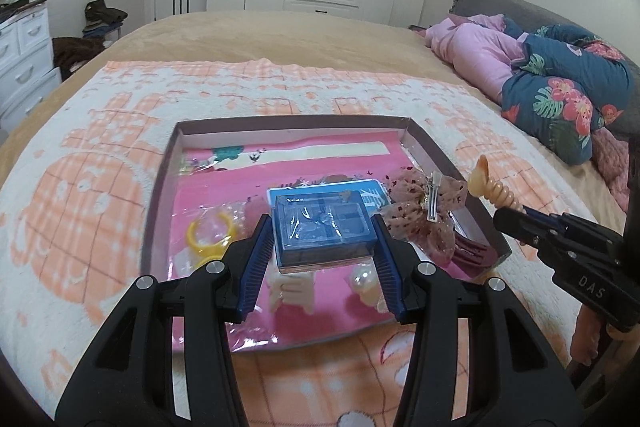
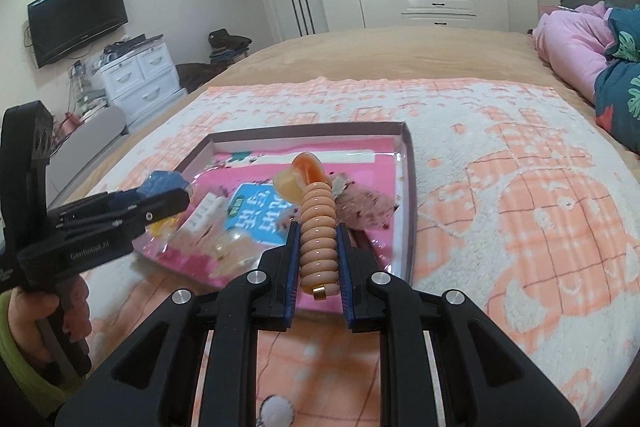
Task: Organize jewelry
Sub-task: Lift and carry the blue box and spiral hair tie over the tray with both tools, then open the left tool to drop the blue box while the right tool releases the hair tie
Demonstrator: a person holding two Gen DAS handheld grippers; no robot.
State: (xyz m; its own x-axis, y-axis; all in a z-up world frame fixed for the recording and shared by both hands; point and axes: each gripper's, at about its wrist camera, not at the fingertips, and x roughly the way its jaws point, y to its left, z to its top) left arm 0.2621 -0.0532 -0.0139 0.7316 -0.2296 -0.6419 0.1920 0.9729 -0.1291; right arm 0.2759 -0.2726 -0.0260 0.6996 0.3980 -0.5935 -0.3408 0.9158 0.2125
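In the left wrist view the blue box (image 1: 323, 227) hides the middle of the tray (image 1: 160, 187), and what lies under it cannot be told. The cream clip (image 1: 290, 291) and the pearl piece (image 1: 362, 285) near the tray's front edge are blurred. The right gripper (image 1: 510, 223) is cut off by the picture's right edge.

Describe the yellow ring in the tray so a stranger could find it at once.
Start at the shallow cardboard tray lying on the peach-and-white blanket on the bed. On its pink lining, near the left wall, sits the yellow ring. It is the only bright yellow open hoop there; its neighbours are blue, cream or pearly.
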